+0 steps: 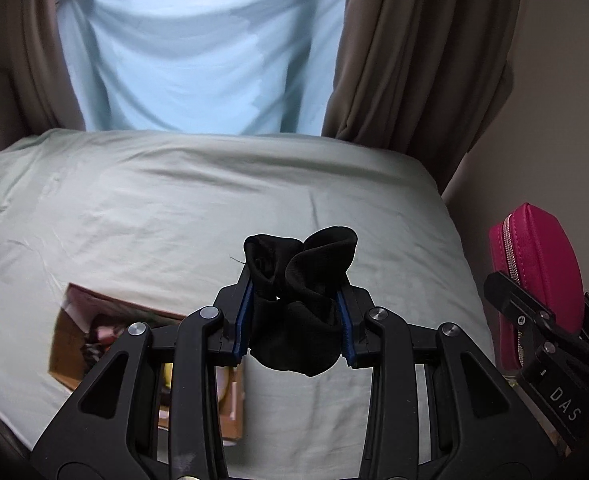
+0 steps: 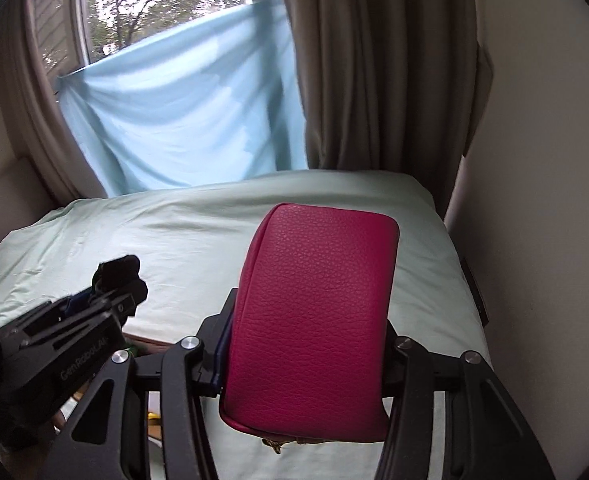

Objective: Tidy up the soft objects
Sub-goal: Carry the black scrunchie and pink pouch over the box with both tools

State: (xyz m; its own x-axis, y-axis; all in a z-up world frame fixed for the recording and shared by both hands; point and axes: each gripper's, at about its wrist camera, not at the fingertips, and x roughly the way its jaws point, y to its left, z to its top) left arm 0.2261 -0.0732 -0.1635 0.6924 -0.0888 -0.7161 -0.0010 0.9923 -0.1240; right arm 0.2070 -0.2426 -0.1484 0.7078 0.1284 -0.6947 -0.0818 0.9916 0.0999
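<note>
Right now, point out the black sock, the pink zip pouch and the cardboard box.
black sock (image 1: 298, 280), left wrist view, bunched middle.
pink zip pouch (image 2: 314, 320), right wrist view, leather face.
cardboard box (image 1: 66, 344), left wrist view, left wall.

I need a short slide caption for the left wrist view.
Left gripper clamps a black sock above the pale green bed.

Bed sheet (image 1: 174, 208) bare ahead; cardboard box (image 1: 94, 340) blocks lower left; curtain (image 1: 406, 60) right.
</note>
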